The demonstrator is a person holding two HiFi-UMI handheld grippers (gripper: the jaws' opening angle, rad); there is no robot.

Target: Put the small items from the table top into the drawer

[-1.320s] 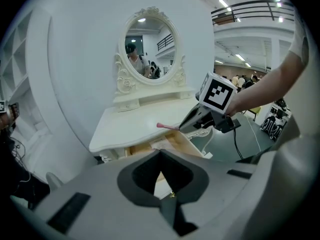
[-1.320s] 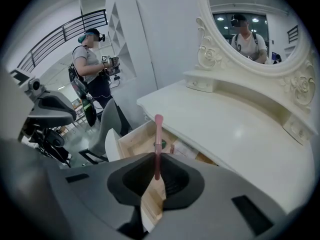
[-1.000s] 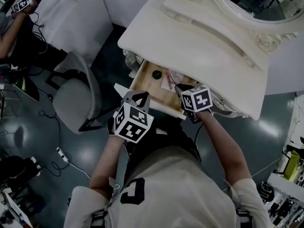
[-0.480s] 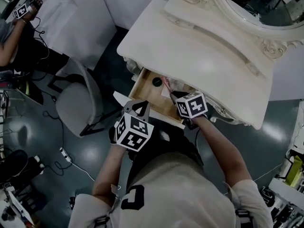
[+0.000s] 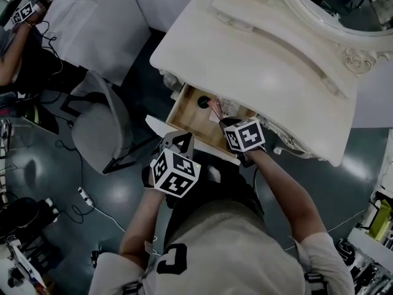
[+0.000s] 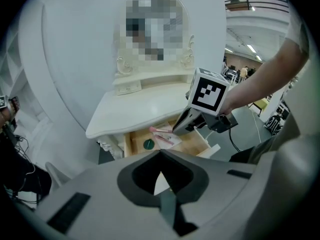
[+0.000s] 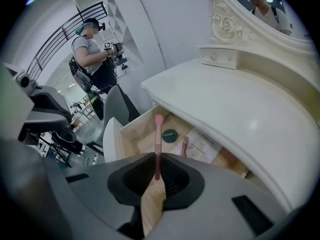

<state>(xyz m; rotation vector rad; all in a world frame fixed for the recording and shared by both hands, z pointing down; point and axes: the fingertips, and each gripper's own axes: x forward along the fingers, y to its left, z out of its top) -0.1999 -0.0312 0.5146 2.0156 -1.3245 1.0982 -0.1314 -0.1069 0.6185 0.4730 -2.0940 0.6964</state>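
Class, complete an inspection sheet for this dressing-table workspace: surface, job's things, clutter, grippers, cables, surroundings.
Surface: cream dressing table top, nothing seen on it.
Job's things: slim pink brush in right gripper, over open wooden drawer; drawer holds dark green round disc, second pink stick, white paper packet.
Clutter: nothing seen.
Grippers: left gripper shut, empty; right gripper shut on the brush.
Cables: dark cables and power strip on floor, left.
Surroundings: grey chair, oval mirror, another person at far left.
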